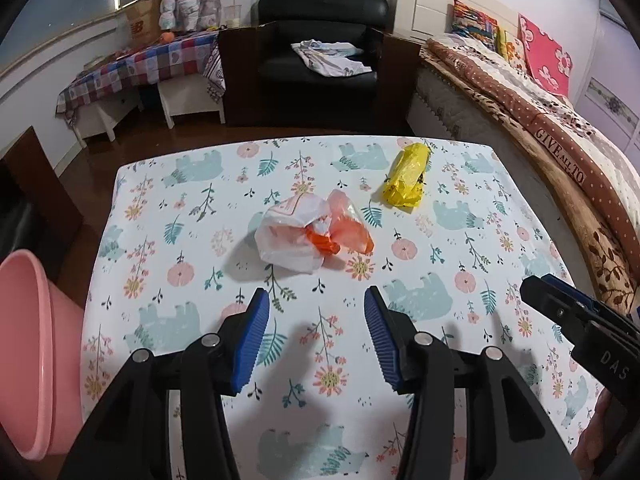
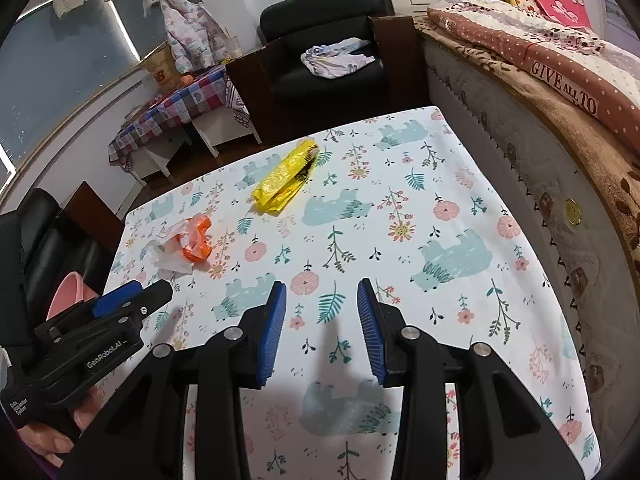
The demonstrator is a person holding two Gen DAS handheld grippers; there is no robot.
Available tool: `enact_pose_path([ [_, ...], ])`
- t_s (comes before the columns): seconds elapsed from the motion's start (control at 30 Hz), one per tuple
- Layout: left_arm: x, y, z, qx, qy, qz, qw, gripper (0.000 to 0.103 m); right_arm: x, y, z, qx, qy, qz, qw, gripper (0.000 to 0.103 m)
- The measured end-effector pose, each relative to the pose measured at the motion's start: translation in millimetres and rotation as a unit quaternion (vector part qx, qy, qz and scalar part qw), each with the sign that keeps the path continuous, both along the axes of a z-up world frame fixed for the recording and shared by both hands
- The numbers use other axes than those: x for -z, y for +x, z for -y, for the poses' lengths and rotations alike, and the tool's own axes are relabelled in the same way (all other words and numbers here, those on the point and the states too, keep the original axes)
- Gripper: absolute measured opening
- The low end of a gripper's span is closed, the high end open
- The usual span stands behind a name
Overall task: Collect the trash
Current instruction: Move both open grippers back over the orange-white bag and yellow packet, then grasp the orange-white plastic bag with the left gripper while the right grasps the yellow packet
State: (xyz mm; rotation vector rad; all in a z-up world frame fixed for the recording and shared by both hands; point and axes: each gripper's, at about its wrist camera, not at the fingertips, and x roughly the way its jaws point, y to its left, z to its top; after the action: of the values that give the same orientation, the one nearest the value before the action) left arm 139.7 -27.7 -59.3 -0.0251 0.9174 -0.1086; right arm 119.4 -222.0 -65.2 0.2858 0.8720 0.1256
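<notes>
Trash lies on the table [image 1: 132, 184] with the bear-and-flower cloth: a crumpled white and orange bag [image 1: 308, 236] near the table's middle, and a yellow bag [image 1: 408, 174] just beyond it, toward the table's far edge. A pink basin [image 1: 28, 320] stands off the table's left side. Above the table's near part, the left gripper [image 1: 316, 312] has its jaws spread wide with nothing between them. The right gripper [image 2: 320, 308] also stands apart and holds nothing.
</notes>
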Motion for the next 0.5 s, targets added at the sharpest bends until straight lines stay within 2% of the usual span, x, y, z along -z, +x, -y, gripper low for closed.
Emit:
enact_pose_path([
  [0.5,4,9,-15,0.031,-0.009,0.006,0.9995,0.050,1,22,-1,0.006,0.000,-0.006,1.000,0.038],
])
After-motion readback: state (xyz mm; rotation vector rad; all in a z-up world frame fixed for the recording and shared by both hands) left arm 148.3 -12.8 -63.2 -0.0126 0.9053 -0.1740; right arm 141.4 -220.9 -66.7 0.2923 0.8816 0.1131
